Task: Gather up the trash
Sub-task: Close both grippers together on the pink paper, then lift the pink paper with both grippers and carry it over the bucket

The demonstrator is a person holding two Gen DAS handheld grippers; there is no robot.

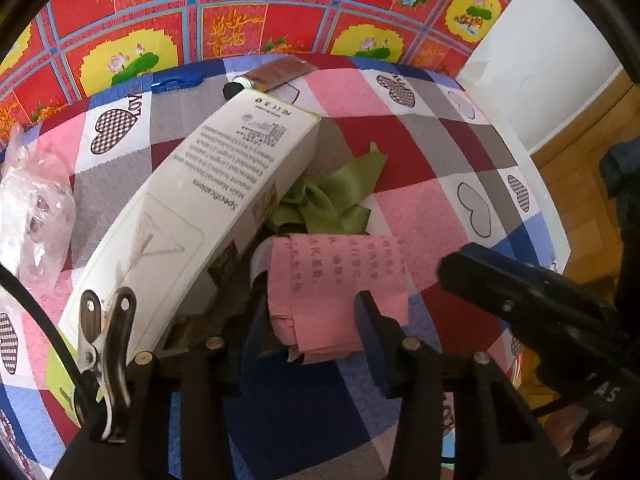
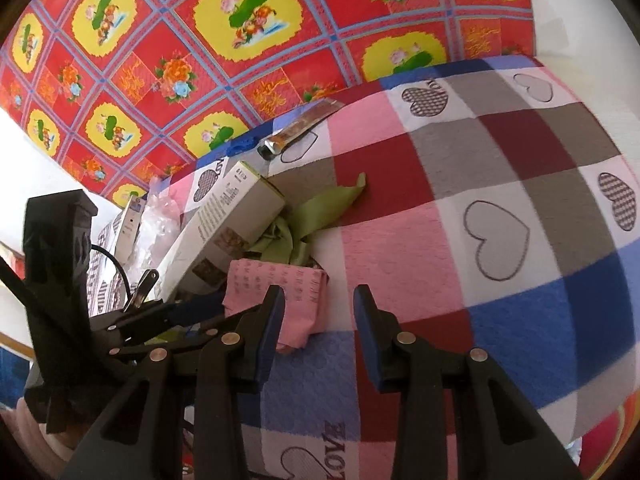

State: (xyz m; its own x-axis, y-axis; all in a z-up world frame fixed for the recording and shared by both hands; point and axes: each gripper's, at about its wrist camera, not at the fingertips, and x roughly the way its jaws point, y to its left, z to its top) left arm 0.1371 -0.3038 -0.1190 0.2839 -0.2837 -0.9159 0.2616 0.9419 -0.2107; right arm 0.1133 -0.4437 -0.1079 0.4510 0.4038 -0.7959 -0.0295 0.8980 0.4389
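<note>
A folded pink paper (image 1: 332,280) with printed characters lies on the checked heart cloth (image 1: 440,152). My left gripper (image 1: 312,320) points down at it, and its two fingers press against the paper's sides. From the right wrist view the same pink paper (image 2: 296,292) sits just left of my right gripper (image 2: 320,312), which is open over bare cloth with nothing between its fingers. A long white printed box (image 1: 192,208) leans against the paper's far left side. Crumpled green ribbon (image 1: 336,196) lies behind the paper.
Clear plastic wrap (image 1: 32,208) lies at the far left. A brown tube (image 1: 276,74) and a blue pen (image 1: 176,82) rest near the cloth's back edge under a red floral sheet (image 1: 240,20). The table ends at the right, over a wooden floor (image 1: 580,152).
</note>
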